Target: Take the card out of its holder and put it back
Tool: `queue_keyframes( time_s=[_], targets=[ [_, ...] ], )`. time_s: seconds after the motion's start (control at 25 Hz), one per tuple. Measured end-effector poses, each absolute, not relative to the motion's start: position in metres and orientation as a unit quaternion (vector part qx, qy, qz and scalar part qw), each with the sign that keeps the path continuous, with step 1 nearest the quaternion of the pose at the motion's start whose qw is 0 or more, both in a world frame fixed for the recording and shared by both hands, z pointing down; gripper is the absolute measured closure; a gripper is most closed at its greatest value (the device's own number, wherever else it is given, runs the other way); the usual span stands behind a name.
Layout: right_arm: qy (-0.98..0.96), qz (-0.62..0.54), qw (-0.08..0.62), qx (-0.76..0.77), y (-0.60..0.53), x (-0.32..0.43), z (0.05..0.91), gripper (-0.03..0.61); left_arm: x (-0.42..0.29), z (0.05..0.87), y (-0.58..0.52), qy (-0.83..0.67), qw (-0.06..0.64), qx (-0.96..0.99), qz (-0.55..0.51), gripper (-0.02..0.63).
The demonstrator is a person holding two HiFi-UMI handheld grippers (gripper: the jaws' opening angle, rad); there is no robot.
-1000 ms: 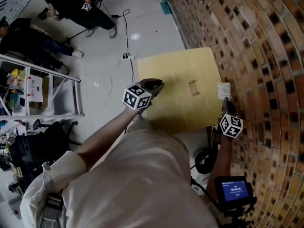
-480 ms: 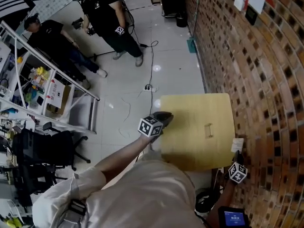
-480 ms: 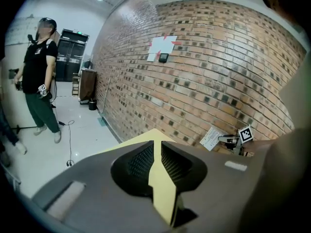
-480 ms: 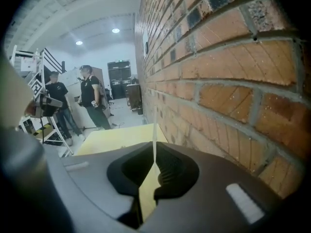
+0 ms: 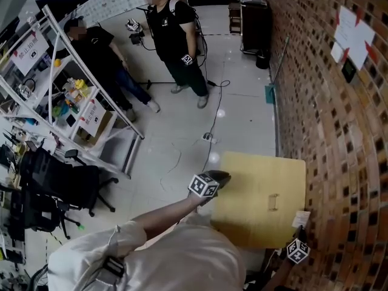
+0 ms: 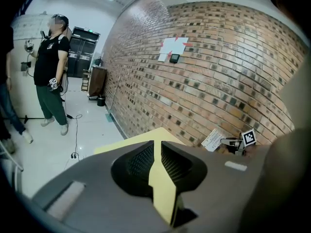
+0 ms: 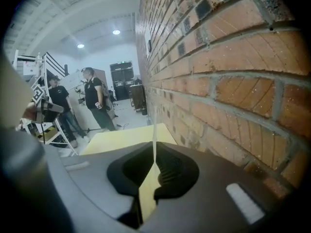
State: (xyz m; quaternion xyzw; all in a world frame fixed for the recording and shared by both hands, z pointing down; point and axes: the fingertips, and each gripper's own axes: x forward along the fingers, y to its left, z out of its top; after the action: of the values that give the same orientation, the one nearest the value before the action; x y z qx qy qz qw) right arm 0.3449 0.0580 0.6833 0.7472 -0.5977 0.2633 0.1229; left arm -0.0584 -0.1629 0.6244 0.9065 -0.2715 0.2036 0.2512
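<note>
A small clear card holder [image 5: 273, 202] stands upright near the middle of the yellow table [image 5: 254, 174]. My right gripper [image 5: 299, 230] is shut on the white printed card [image 5: 301, 218] at the table's right front corner, close to the brick wall. In the right gripper view the card [image 7: 154, 132] rises edge-on from the closed tips of that gripper [image 7: 154, 152]. The left gripper view shows the card [image 6: 213, 140] and the right gripper [image 6: 234, 143] from across the table. My left gripper [image 5: 222, 176] hangs over the table's left edge. Its jaws [image 6: 158, 148] stand a narrow slit apart with nothing between them.
A brick wall [image 5: 339, 132] runs along the table's right side, with papers [image 5: 350, 35] pinned on it. Two people [image 5: 173, 35] stand at the back on the tiled floor. A metal shelf rack [image 5: 66, 102] and a black chair [image 5: 57, 183] are on the left. A cable [image 5: 209, 135] crosses the floor.
The head view has swung upward, so the table now sits lower in the frame. My right gripper has sunk with the card beside the wall. My left gripper has shifted along the table's left edge.
</note>
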Motion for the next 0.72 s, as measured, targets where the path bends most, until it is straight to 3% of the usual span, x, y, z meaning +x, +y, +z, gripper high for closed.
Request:
queue_keyframes(
  time_s=[0.72],
  targets=[
    [-0.604, 0.264, 0.125, 0.741, 0.0502, 0.3395, 0.6839, 0.563, -0.0534, 0.6249, -0.1666, -0.270, 0.245, 0.908, 0.209, 0.555]
  ],
)
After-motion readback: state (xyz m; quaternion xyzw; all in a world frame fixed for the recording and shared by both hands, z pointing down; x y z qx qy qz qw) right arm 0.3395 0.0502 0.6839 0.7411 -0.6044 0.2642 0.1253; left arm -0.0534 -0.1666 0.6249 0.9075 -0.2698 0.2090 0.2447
